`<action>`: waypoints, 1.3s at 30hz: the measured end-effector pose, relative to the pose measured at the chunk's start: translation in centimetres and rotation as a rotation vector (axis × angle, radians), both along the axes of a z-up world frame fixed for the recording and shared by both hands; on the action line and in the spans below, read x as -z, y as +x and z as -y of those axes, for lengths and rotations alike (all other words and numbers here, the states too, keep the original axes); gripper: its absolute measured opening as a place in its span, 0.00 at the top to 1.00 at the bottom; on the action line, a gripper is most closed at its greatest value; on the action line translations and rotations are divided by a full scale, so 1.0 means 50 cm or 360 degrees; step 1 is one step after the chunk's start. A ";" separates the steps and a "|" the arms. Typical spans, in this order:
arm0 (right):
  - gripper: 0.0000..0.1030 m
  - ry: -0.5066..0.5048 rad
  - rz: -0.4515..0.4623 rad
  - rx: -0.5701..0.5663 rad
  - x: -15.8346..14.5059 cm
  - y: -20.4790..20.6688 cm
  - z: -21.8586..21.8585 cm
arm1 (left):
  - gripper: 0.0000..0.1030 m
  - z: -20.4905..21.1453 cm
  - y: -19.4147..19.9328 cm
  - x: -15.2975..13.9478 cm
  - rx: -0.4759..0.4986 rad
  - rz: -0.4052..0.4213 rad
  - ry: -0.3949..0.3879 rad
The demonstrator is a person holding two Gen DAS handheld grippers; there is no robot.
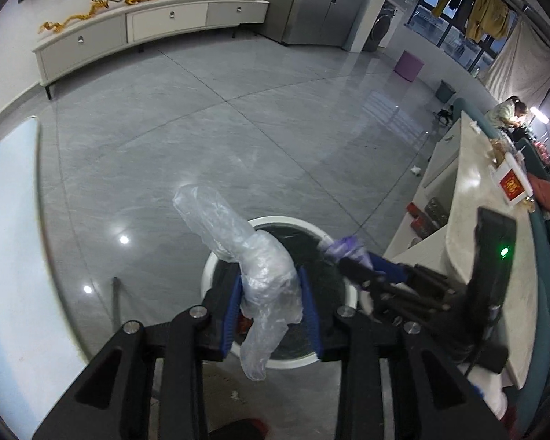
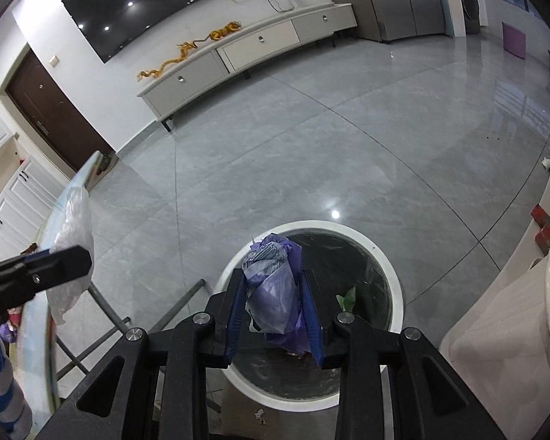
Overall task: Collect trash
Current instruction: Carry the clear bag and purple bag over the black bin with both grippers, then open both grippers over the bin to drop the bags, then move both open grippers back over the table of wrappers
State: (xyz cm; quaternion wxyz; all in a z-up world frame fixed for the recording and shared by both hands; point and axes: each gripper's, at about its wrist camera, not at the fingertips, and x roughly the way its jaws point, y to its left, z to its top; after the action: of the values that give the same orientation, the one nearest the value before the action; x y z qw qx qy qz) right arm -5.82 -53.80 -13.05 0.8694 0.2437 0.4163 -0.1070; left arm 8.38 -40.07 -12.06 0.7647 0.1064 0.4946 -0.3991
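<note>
A round bin with a white rim [image 1: 208, 275] and a dark liner stands on the grey floor below both grippers. My left gripper [image 1: 271, 280] is shut on a crumpled clear plastic wrap [image 1: 216, 220], which sticks up and hangs down between the blue pads, over the bin's left part. My right gripper [image 2: 273, 282] is shut on a purple plastic bag [image 2: 271, 293] above the bin rim [image 2: 394, 282]. In the left wrist view the right gripper [image 1: 352, 262] reaches in from the right with the purple bag [image 1: 343, 247]. A green leaf [image 2: 348, 299] lies inside the bin.
A round glass table edge [image 1: 14, 220] curves along the left, with metal legs below. A pale counter [image 1: 473, 198] with a red box [image 1: 511, 183] runs on the right. A white scrap [image 1: 416, 171] lies on the floor. A person [image 1: 509, 110] sits far right.
</note>
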 end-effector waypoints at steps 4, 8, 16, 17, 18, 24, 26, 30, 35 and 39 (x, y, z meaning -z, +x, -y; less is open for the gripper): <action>0.52 -0.0019 -0.0018 0.0039 0.008 -0.002 0.007 | 0.41 0.003 0.007 0.004 -0.0001 -0.0021 -0.0048; 0.52 -0.0015 -0.0023 0.0064 0.010 -0.014 0.013 | 0.41 0.000 0.003 -0.005 0.0004 -0.0008 -0.0039; 0.52 -0.0021 0.0054 0.0060 -0.036 -0.036 -0.003 | 0.41 -0.053 -0.019 -0.044 -0.0054 0.0086 -0.0018; 0.52 -0.0024 0.0066 0.0054 -0.045 -0.036 -0.007 | 0.41 -0.068 -0.022 -0.053 -0.0063 0.0100 -0.0024; 0.52 -0.0030 0.0086 0.0044 -0.058 -0.038 -0.016 | 0.41 -0.082 -0.026 -0.063 -0.0076 0.0116 -0.0030; 0.52 -0.0080 0.0214 -0.0041 -0.141 -0.039 -0.079 | 0.41 -0.183 -0.047 -0.121 -0.0156 0.0239 -0.0078; 0.52 -0.0090 0.0254 -0.0075 -0.166 -0.037 -0.104 | 0.41 -0.230 -0.053 -0.144 -0.0199 0.0290 -0.0098; 0.52 -0.0115 0.0320 -0.0171 -0.215 -0.025 -0.169 | 0.41 -0.329 -0.058 -0.176 -0.0325 0.0341 -0.0146; 0.52 -0.0132 0.0382 -0.0308 -0.260 -0.001 -0.260 | 0.41 -0.462 -0.064 -0.203 -0.0508 0.0418 -0.0177; 0.52 -0.0146 0.0421 -0.0403 -0.286 0.018 -0.329 | 0.40 -0.578 -0.068 -0.218 -0.0665 0.0480 -0.0189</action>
State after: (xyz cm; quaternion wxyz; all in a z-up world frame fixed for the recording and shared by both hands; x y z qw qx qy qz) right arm -4.93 -37.35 1.24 0.9333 0.1614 0.3205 0.0174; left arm 4.96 -11.17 -1.18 0.9005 0.0153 0.3620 -0.2404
